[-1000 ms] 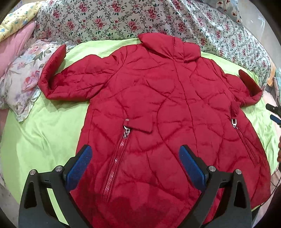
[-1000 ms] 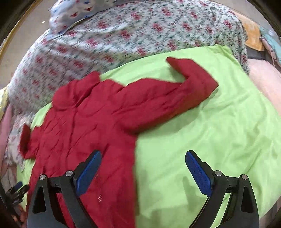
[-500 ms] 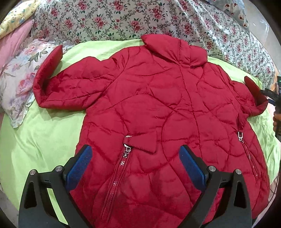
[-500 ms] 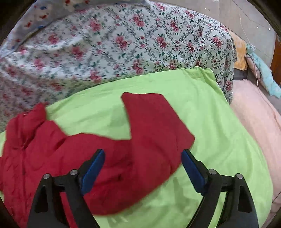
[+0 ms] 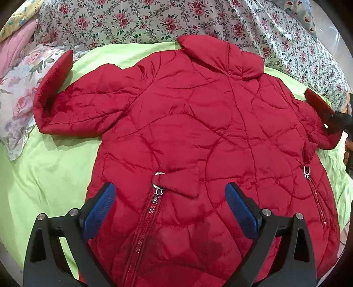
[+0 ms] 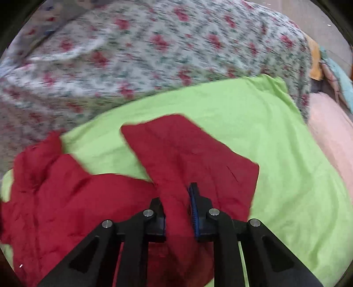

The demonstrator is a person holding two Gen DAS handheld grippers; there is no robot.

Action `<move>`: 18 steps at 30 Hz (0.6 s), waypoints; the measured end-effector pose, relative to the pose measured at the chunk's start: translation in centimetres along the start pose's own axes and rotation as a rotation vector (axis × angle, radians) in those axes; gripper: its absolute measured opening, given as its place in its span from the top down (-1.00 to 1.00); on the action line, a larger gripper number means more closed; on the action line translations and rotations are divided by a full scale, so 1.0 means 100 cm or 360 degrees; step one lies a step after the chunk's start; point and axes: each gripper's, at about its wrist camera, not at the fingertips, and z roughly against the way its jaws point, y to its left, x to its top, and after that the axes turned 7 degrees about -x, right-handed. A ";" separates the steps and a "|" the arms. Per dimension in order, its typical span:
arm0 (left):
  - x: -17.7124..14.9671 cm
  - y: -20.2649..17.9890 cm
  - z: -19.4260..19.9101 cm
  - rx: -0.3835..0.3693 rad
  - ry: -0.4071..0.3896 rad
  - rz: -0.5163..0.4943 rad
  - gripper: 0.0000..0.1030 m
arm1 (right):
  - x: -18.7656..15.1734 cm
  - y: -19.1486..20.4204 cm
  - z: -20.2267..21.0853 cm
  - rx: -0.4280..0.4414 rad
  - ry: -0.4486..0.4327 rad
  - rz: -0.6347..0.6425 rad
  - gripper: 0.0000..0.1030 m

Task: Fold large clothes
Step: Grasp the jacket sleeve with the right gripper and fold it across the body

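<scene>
Since a second ago the right gripper (image 6: 179,207) has closed from wide apart onto the red jacket's (image 5: 198,136) right sleeve (image 6: 194,154), pinching the cloth. Only the left wrist view shows the whole jacket, one garment spread flat on the green sheet (image 5: 44,176) with two pocket zippers (image 5: 143,225), while the left gripper (image 5: 169,205) hovers over its hem, fingers spread. Beyond lie a floral quilt (image 5: 154,19) and one floral pillow (image 5: 19,88). The right view adds a pink blanket (image 6: 331,136) beside the sheet.
</scene>
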 end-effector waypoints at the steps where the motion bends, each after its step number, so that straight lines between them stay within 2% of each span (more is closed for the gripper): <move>1: -0.001 0.000 0.000 -0.0003 0.0000 -0.0002 -0.94 | -0.002 0.010 0.009 0.0068 -0.0019 0.0019 0.70; 5: -0.003 0.001 0.004 -0.0023 -0.0006 -0.0003 -0.94 | -0.014 0.043 0.034 0.0296 -0.0095 0.0082 0.70; 8: -0.004 0.006 0.005 -0.0046 -0.0004 0.0015 -0.94 | -0.031 0.082 0.053 0.0530 -0.0141 0.0149 0.70; 10: -0.005 0.010 0.006 -0.0079 0.0006 0.0032 -0.94 | -0.043 0.112 0.061 0.0640 -0.0148 0.0217 0.70; 15: -0.005 0.024 0.011 -0.0178 0.0000 0.0089 -0.94 | -0.081 0.184 0.062 0.0818 -0.0078 0.0424 0.70; 18: -0.005 0.031 0.015 -0.0227 -0.0010 0.0102 -0.94 | -0.103 0.218 0.053 0.0838 -0.0008 0.0543 0.70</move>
